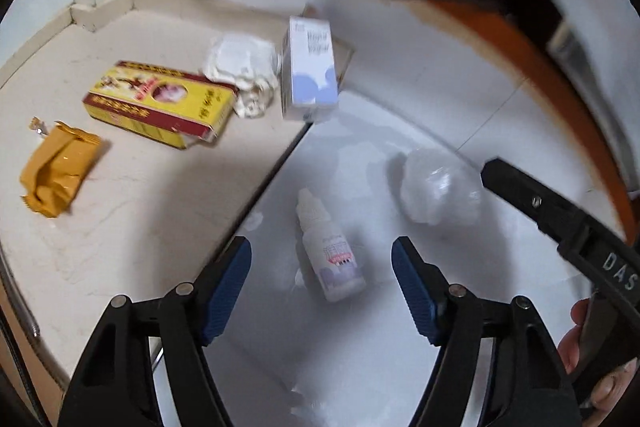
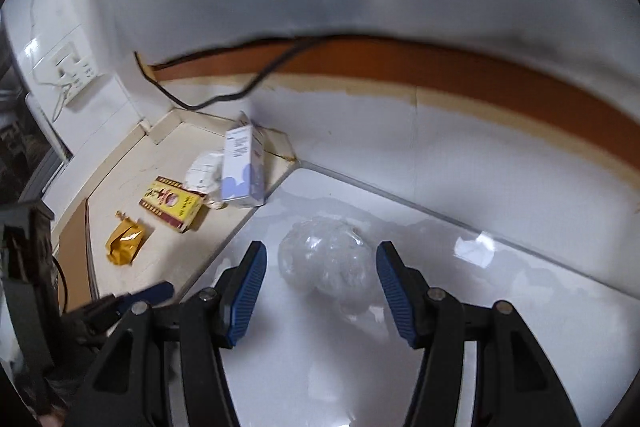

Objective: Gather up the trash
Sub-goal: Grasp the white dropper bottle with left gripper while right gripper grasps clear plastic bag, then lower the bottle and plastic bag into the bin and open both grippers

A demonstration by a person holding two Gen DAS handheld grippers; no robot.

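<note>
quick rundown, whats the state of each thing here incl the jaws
left gripper: jaws open, dropper bottle between them, untouched
right gripper: jaws open around plastic ball, no contact
dropper bottle: lying down, capped
plastic ball: crumpled
white-blue carton: upright
yellow box: lying flat, end flap open
gold wrapper: torn, crumpled
tissue: crumpled

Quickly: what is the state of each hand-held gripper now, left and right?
Left hand-held gripper: open, holding nothing; small dropper bottle lies between the fingers.
Right hand-held gripper: open, holding nothing; crumpled clear plastic ahead.
</note>
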